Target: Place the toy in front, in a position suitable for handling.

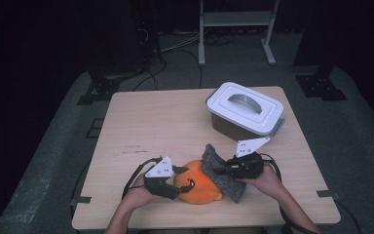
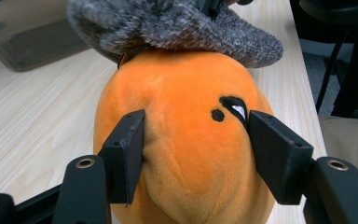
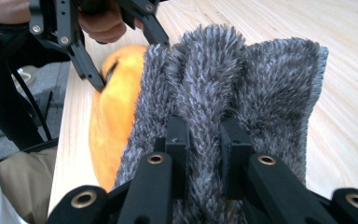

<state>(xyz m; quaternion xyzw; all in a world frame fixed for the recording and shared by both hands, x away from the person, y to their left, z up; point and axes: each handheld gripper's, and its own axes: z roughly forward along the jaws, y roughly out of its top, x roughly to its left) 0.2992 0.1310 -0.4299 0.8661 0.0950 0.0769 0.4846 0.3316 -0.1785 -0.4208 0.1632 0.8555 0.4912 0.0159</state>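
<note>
With the left gripper (image 2: 193, 154) clamped on the orange plush (image 2: 186, 140) between its jaws and the right gripper (image 3: 204, 158) pinching a fold of grey fuzzy cloth (image 3: 228, 88) draped over the plush's far end, covering seems barely begun.

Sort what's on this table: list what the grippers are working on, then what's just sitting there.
In hand:
- orange plush toy, squeezed by the left gripper
- grey fuzzy cloth, pinched by the right gripper, draped against the toy

Lying about:
- lidded white bin, far right of table
</note>
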